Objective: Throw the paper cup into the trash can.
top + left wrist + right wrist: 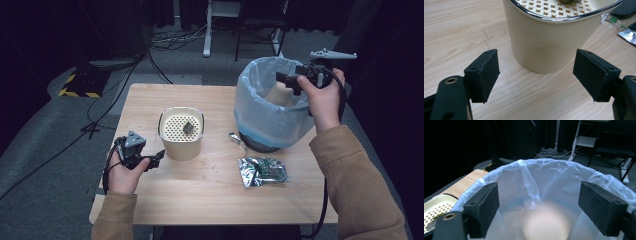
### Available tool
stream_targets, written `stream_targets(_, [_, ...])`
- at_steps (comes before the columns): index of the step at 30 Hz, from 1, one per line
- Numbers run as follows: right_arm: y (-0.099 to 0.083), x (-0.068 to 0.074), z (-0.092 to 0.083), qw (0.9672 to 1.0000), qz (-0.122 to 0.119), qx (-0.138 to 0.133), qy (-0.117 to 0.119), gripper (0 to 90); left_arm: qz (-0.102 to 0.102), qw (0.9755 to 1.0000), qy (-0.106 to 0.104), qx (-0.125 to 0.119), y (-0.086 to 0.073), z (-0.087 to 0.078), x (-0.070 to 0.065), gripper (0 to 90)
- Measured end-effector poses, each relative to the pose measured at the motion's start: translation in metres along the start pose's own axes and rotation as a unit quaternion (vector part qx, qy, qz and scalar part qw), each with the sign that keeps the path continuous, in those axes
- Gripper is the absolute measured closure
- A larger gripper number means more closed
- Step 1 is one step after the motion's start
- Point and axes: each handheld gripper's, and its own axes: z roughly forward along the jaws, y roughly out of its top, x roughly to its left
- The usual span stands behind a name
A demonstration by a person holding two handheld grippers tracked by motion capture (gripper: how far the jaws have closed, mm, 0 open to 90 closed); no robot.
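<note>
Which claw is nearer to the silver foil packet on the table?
Left. The left claw sits low on the table, across from the foil packet; the right claw is raised over the lined bin behind it.

No legible text, label, brand or number anywhere. The crumpled silver foil packet with green print (262, 171) on the pale wooden table (200, 200) carries markings too small to read.

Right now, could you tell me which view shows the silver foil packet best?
The high view: the foil packet lies whole on the table. The left gripper view catches its corner at the edge.
</note>
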Motion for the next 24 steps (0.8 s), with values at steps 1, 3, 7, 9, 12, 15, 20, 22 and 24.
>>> stream_targets(1, [0.000, 0.000, 0.000, 1.0000, 0.000, 0.000, 0.000, 17.5, -0.001, 1.0000, 0.001, 0.000, 0.000, 0.000, 0.000, 21.5])
stream_targets(3, [0.000, -0.001, -0.004, 1.0000, -0.003, -0.004, -0.001, 18.5, -0.001, 1.0000, 0.001, 0.000, 0.000, -0.001, 0.000, 21.5])
stream_targets(7, [-0.003, 0.004, -0.017, 0.9997, -0.023, -0.009, 0.006, 20.2, 0.003, 1.0000, 0.000, 0.002, -0.001, 0.000, -0.001, 21.5])
stream_targets(9, [-0.006, 0.008, -0.026, 0.9993, -0.035, -0.008, 0.008, 20.6, 0.005, 1.0000, -0.001, 0.005, -0.001, 0.001, -0.001, 21.5])
stream_targets(12, [-0.010, 0.013, -0.042, 0.9987, -0.046, -0.011, 0.017, 20.8, 0.005, 1.0000, -0.001, 0.006, -0.001, 0.000, -0.003, 21.5])
stream_targets(15, [-0.017, 0.017, -0.059, 0.9983, -0.051, -0.014, 0.025, 20.9, 0.007, 1.0000, -0.001, 0.005, -0.001, -0.001, -0.004, 21.5])
stream_targets(20, [-0.036, 0.021, -0.081, 0.9980, -0.052, 0.002, 0.037, 21.4, 0.008, 0.9999, -0.003, 0.007, -0.002, -0.002, -0.006, 21.5])
stream_targets(22, [-0.047, 0.021, -0.088, 0.9980, -0.043, 0.009, 0.046, 23.1, 0.008, 0.9999, -0.002, 0.007, -0.003, -0.003, -0.008, 21.5])
stream_targets(24, [-0.051, 0.020, -0.090, 0.9979, -0.041, 0.014, 0.047, 23.3, 0.009, 0.9999, -0.001, 0.009, -0.004, -0.003, -0.008, 21.5])
